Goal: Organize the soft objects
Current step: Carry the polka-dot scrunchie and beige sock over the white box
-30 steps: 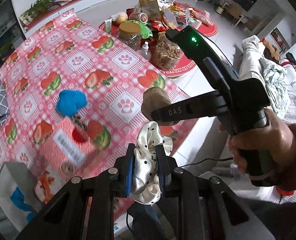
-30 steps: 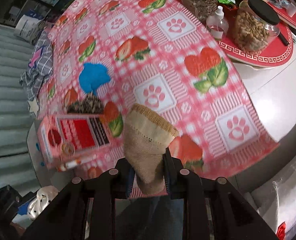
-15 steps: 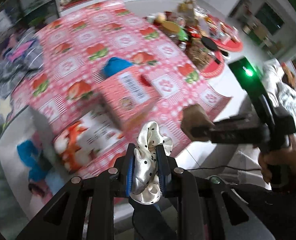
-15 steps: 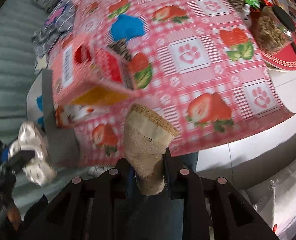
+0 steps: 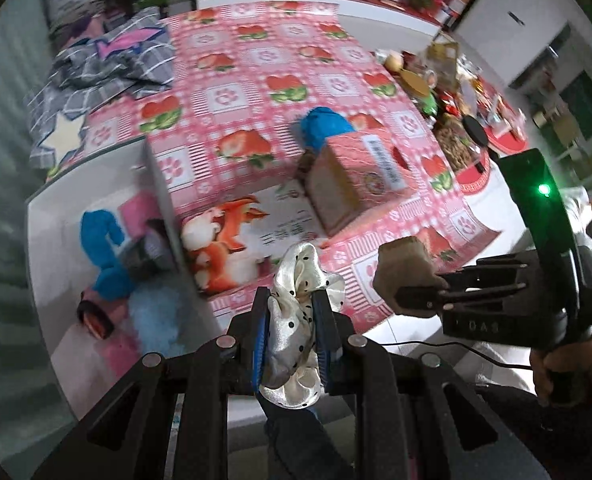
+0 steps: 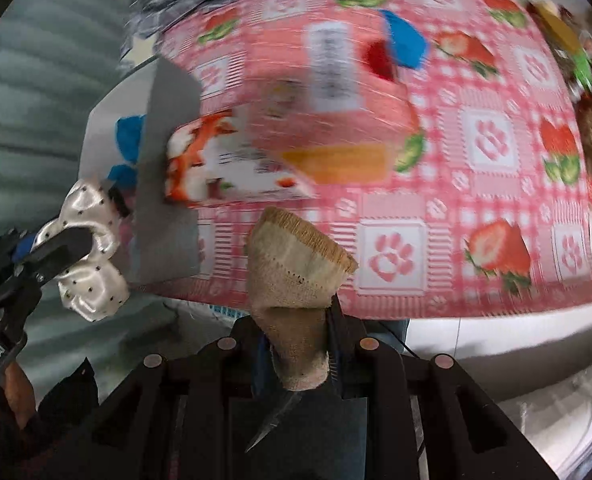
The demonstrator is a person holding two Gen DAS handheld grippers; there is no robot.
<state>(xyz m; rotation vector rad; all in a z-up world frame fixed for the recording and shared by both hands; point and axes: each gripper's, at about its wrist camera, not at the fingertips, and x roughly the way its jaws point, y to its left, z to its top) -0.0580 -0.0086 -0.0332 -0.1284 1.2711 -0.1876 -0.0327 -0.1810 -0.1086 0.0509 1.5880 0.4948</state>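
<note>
My left gripper [image 5: 292, 308] is shut on a white satin scrunchie with black dots [image 5: 296, 320], held in the air off the table's near edge; the scrunchie also shows in the right wrist view [image 6: 90, 248]. My right gripper [image 6: 296, 320] is shut on a tan sock [image 6: 292, 268], also in the air; the sock shows at the right of the left wrist view [image 5: 405, 272]. A white bin [image 5: 68, 184] at the table's left end holds blue soft items [image 5: 104, 252], a pink item and other things. A blue cloth [image 5: 325, 128] lies on the tablecloth.
A pink carton [image 5: 355, 176] stands on a flat box with a fox picture [image 5: 236, 240] on the strawberry tablecloth [image 5: 256, 60]. Jars and snacks [image 5: 447, 112] crowd the far right. Plaid bedding [image 5: 108, 60] lies at the far left.
Both grippers have swung left along the table's near edge, each still holding its item. The white bin has come into fuller view at the left.
</note>
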